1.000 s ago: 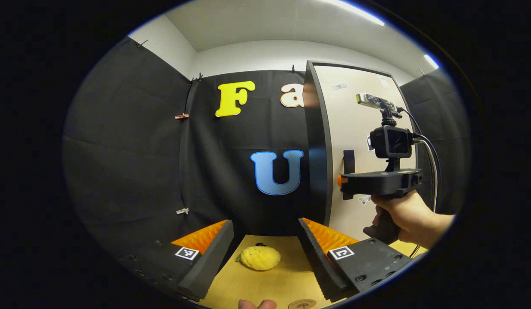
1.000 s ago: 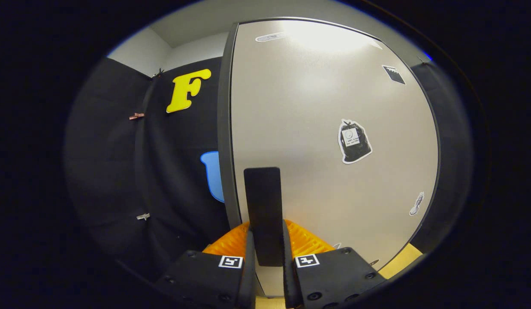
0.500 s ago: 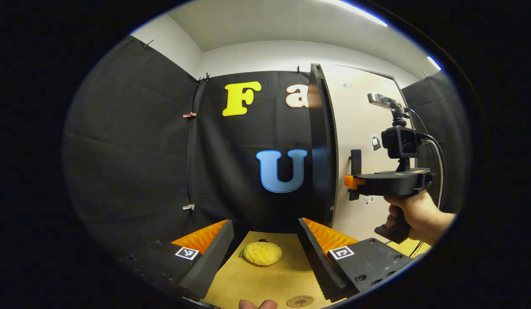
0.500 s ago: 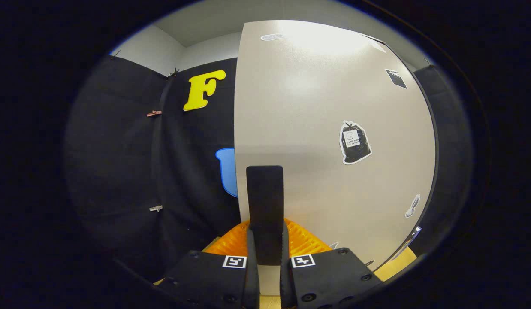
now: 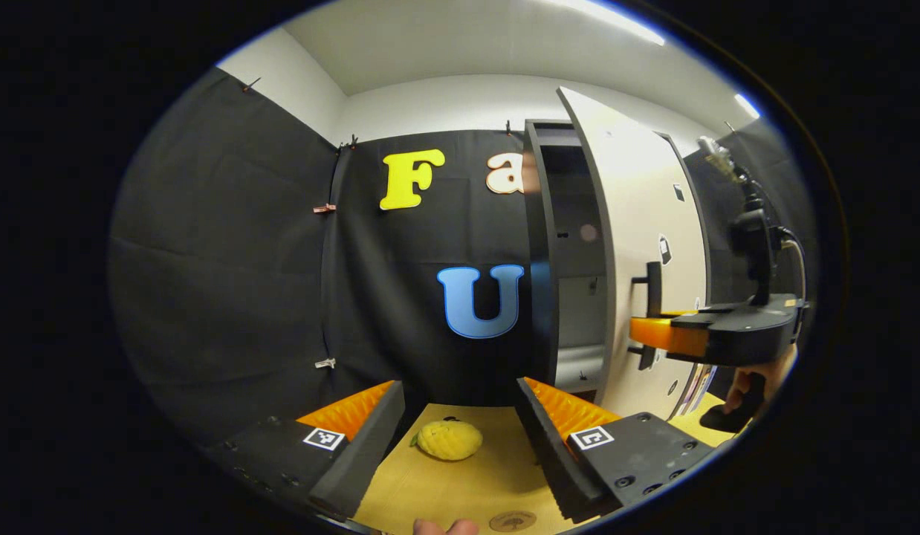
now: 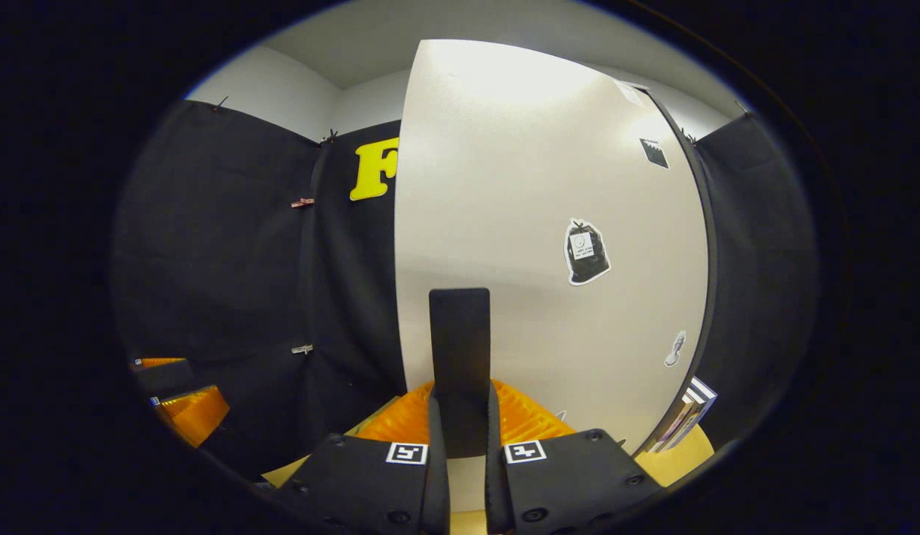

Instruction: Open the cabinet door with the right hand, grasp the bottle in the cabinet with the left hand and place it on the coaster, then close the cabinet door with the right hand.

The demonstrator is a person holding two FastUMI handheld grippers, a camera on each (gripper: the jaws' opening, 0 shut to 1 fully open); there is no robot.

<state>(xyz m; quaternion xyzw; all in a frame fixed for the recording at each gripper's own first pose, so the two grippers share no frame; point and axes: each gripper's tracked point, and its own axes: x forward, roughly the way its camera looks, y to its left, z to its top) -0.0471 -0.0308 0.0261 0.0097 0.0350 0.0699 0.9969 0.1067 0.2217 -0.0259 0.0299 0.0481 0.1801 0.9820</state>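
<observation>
My right gripper (image 6: 460, 438) is shut on the black upright handle (image 6: 460, 349) of the pale cabinet door (image 6: 549, 245). In the left gripper view the door (image 5: 638, 223) stands partly swung out from the dark cabinet frame (image 5: 540, 253). The right gripper (image 5: 653, 336) holds the handle (image 5: 653, 286) there, with a hand (image 5: 750, 386) below it. The dim inside of the cabinet (image 5: 579, 245) shows a shelf. My left gripper (image 5: 456, 420) hangs open over the wooden table (image 5: 460, 483), left of the cabinet. A round wooden coaster (image 5: 513, 520) lies at the near edge.
A yellow lemon-like toy (image 5: 449, 440) lies on the table between my left gripper's fingers, farther off. Stickers dot the door (image 6: 586, 251). The left gripper (image 6: 177, 401) appears low at the left of the right gripper view. Black cloth walls close in the booth.
The right gripper has pulled the door outward by its handle. The door has swung from nearly shut to partly open, baring the cabinet's inside. The left gripper has stayed put.
</observation>
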